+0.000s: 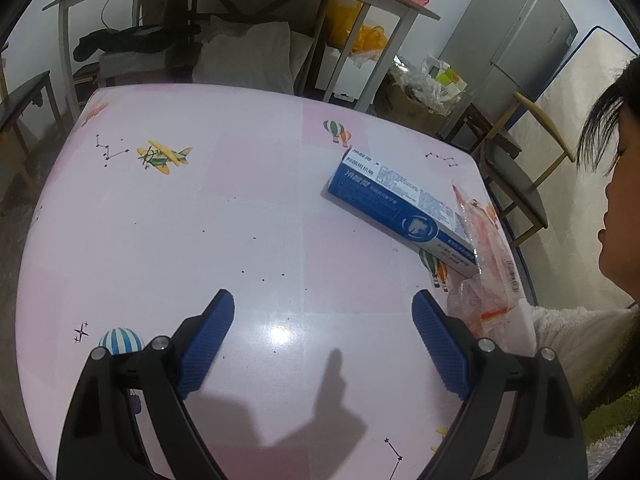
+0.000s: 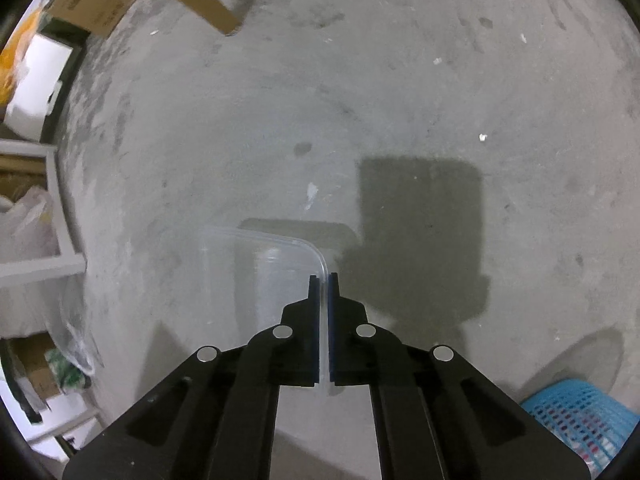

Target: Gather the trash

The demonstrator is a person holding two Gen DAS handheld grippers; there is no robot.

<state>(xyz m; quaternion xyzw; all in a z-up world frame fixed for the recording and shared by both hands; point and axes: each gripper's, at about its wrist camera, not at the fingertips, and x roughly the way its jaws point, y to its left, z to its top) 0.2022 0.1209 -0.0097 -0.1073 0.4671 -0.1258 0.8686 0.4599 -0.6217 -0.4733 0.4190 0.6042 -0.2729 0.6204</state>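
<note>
In the left wrist view my left gripper (image 1: 323, 304) is open and empty above the pink table (image 1: 168, 240). A blue and white toothpaste box (image 1: 394, 200) lies on the table ahead and to the right. A clear, crumpled plastic wrapper with orange print (image 1: 486, 256) lies against the box at the table's right edge. In the right wrist view my right gripper (image 2: 323, 278) is shut on the rim of a clear plastic container (image 2: 256, 276) and holds it above the grey concrete floor. A blue mesh basket (image 2: 580, 420) stands on the floor at the lower right.
The person's head (image 1: 616, 184) and sleeve are at the right of the table. A white-legged desk (image 1: 240, 8), a chair (image 1: 520, 184) and a grey fridge (image 1: 512, 40) stand behind. Cardboard boxes (image 2: 96, 0) and bags lie along the floor's left side.
</note>
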